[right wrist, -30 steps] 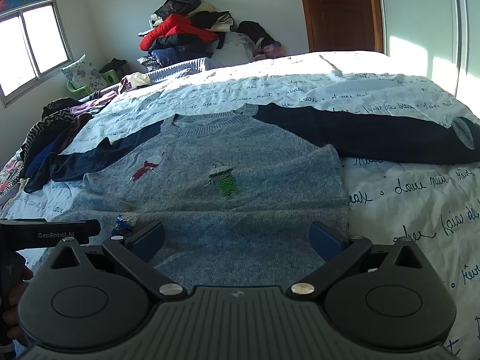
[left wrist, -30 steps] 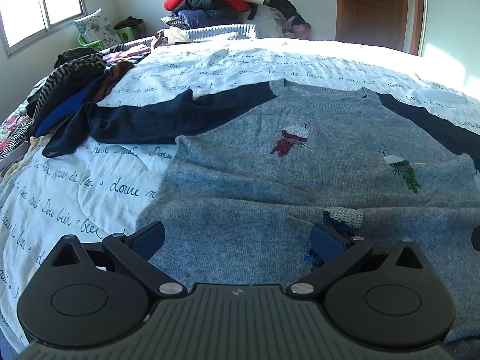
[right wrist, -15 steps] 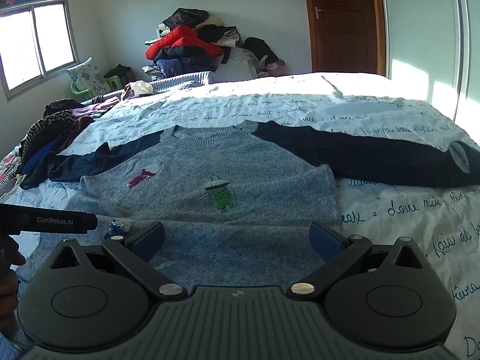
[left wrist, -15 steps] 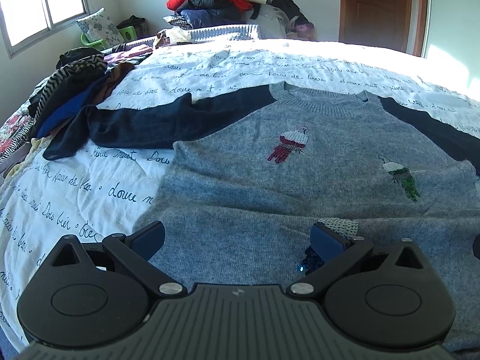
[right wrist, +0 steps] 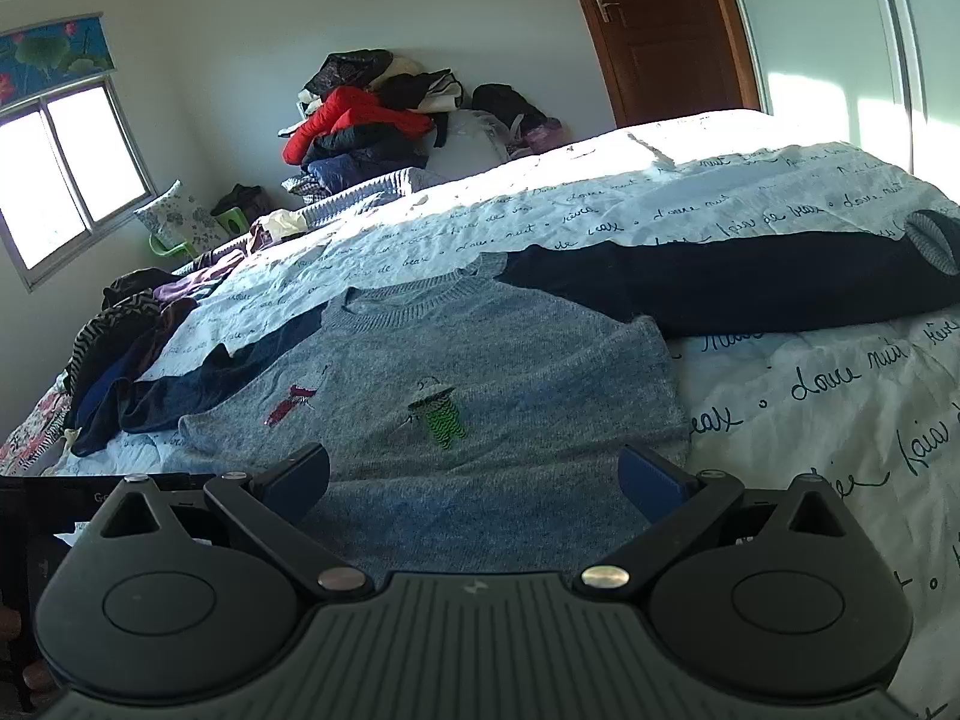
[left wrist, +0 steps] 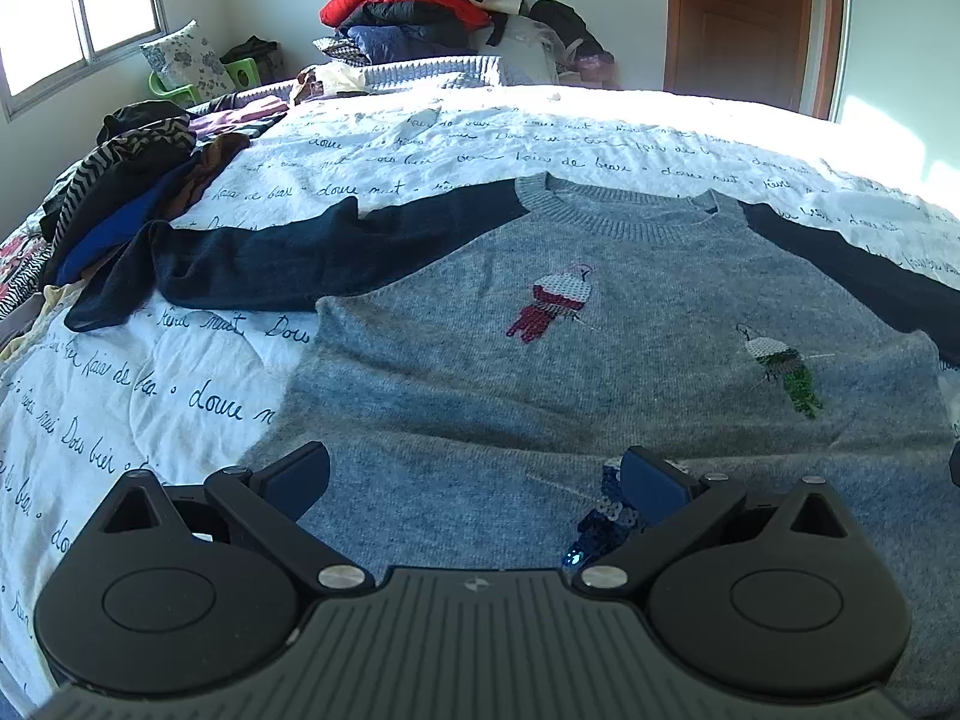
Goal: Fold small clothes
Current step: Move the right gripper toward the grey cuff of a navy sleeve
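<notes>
Although the task called for folding, the grey sweater (left wrist: pixel 540 372) lay almost fully spread out, front up, on the bed (left wrist: pixel 420 138), whose white cover was printed with dark script. Its two navy sleeves were not yet folded in: the left sleeve (left wrist: pixel 288 264) ran out toward a heap of loose clothes (left wrist: pixel 132 180) at the bed's edge, and the right sleeve (right wrist: pixel 750 288) stretched flat the other way, its grey cuff (right wrist: pixel 930 240) lying near the far side of the cover. The only sign of folding was a crease across the lower body, where the hem part seemed to lie doubled over; the views did not make clear whether this was a deliberate first fold or just a wrinkle.

The left gripper (left wrist: pixel 474 474) hung low over the bottom part of the sweater, its jaws spread wide and holding nothing, with a sequin patch (left wrist: pixel 606 516) showing just beside one finger. The right gripper (right wrist: pixel 474 474) was posed the same way over the sweater's lower right part, jaws wide apart and empty; whether either tool touched the knit could not be told.

Judged from this, the work stood at or near its start. Both sleeves had to come in, the body had to be doubled, and the other garments on the bed appeared to be waiting too.
</notes>
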